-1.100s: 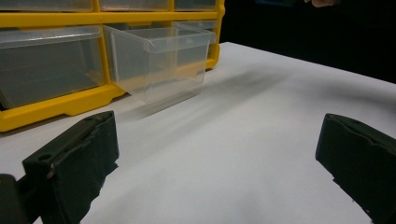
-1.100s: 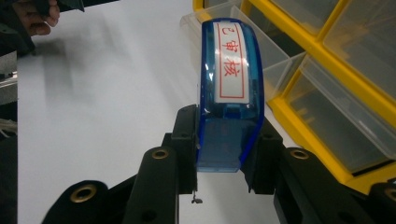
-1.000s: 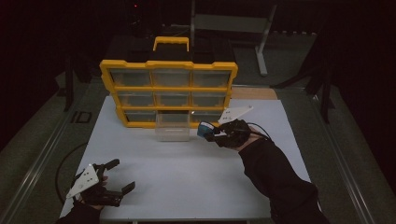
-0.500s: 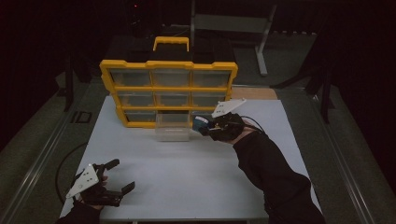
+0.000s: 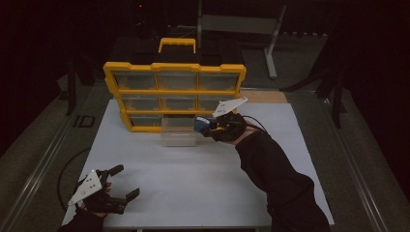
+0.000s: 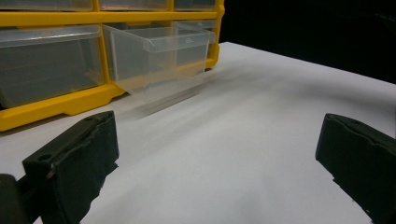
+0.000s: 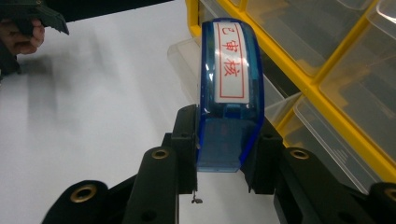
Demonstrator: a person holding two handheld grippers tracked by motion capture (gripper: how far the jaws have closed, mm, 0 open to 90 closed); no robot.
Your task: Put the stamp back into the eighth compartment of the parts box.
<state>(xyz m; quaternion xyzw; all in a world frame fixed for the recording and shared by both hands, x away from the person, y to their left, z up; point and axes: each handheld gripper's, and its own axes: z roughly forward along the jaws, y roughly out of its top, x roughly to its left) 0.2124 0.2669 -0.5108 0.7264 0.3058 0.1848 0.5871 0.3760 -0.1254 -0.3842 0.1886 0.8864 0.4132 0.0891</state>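
Note:
A yellow organizer [image 5: 174, 92] with clear drawers stands at the back of the white table [image 5: 193, 174]. One clear drawer [image 5: 178, 131] [image 6: 156, 51] is pulled out of its bottom row onto the table. My right gripper [image 5: 205, 126] is shut on a blue stamp [image 7: 231, 93] with a white label and red characters, held just right of the pulled-out drawer [image 7: 187, 51]. My left gripper [image 5: 123, 182] rests open near the table's front left corner, nothing between its jaws; its two black pads [image 6: 74, 158] stand wide apart.
The yellow organizer's handle [image 5: 177, 44] rises at its top. A metal stand [image 5: 270, 48] sits behind the table on the right. A wooden strip [image 5: 263, 96] lies at the table's back right edge. A cable [image 5: 67, 169] loops off the left side.
My right gripper has carried the blue stamp leftward, closer to the pulled-out drawer. The left gripper has not moved.

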